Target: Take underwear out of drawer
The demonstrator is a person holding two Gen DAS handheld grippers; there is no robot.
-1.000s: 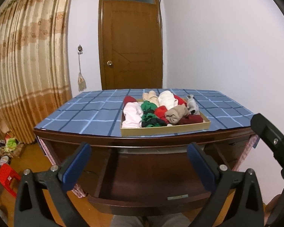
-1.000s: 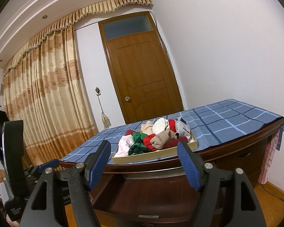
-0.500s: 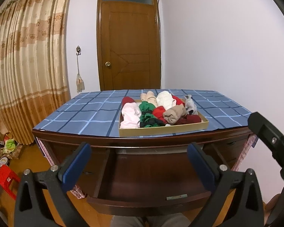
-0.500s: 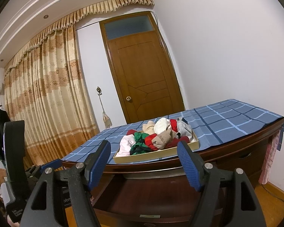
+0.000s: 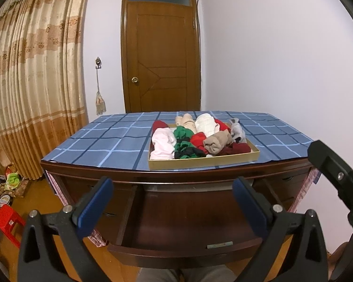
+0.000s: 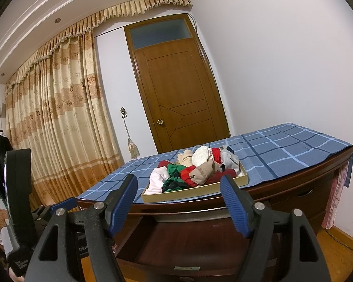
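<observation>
A dark wooden drawer (image 5: pixel 183 221) stands pulled open under the desk front; its visible floor looks bare. It also shows in the right wrist view (image 6: pixel 190 246). A shallow tan tray (image 5: pixel 203 161) on the blue checked cloth holds a pile of rolled underwear (image 5: pixel 195 136) in white, pink, green, red, beige and grey; the pile also shows in the right wrist view (image 6: pixel 195 169). My left gripper (image 5: pixel 173 203) is open and empty above the drawer. My right gripper (image 6: pixel 178 199) is open and empty, in front of the tray.
The desk (image 5: pixel 94 169) has a blue checked cloth (image 5: pixel 110 141). A wooden door (image 5: pixel 161 56) and curtains (image 5: pixel 35 82) stand behind. A red stool (image 5: pixel 7 223) and clutter lie on the floor at left. A white wall (image 5: pixel 282 58) runs along the right.
Both views have shifted slightly: the tray and desk sit a little lower and nearer in the left wrist view. Both grippers stay open and empty.
</observation>
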